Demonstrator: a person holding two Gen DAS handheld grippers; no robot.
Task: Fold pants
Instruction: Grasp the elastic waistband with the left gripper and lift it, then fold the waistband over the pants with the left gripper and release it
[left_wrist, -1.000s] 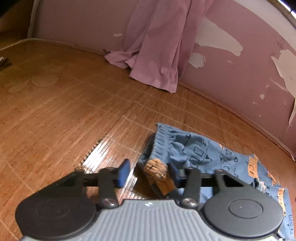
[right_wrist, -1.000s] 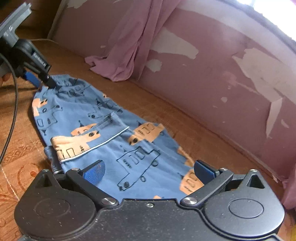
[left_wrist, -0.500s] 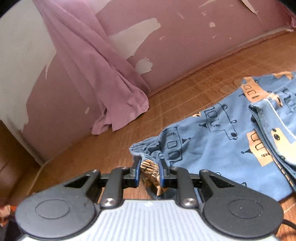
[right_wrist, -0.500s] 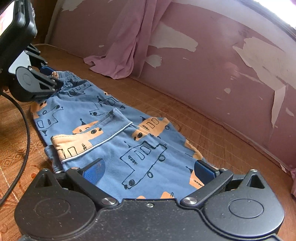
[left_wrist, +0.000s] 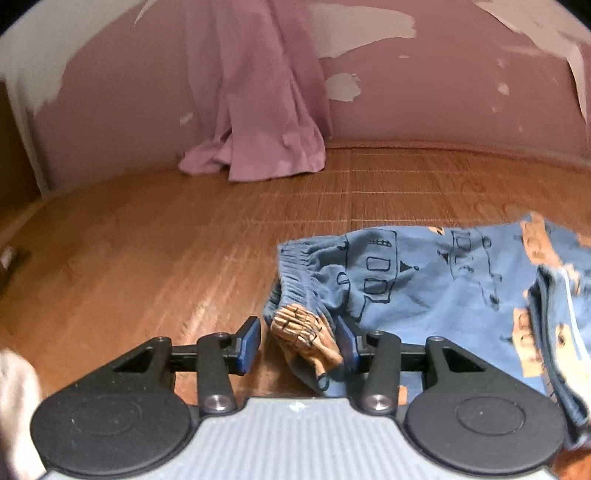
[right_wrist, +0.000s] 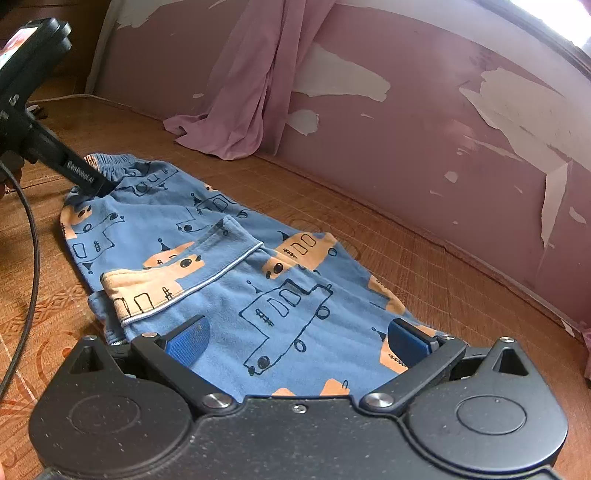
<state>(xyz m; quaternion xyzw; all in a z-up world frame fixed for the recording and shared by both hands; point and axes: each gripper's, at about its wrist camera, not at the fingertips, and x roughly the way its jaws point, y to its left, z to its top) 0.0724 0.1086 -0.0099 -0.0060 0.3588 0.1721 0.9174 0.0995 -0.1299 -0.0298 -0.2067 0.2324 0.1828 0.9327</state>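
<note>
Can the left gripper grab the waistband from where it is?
Probably yes. The left gripper is open, and the bunched waistband corner of the pants sits right between its fingers, with nothing in the way.

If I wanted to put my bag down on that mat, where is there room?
The widest bare stretch of mat lies left of the pants, running back to the pink curtain. A narrower strip runs between the pants and the peeling wall. It is crowded at the waistband, where the left tongs stand open around it.
</note>
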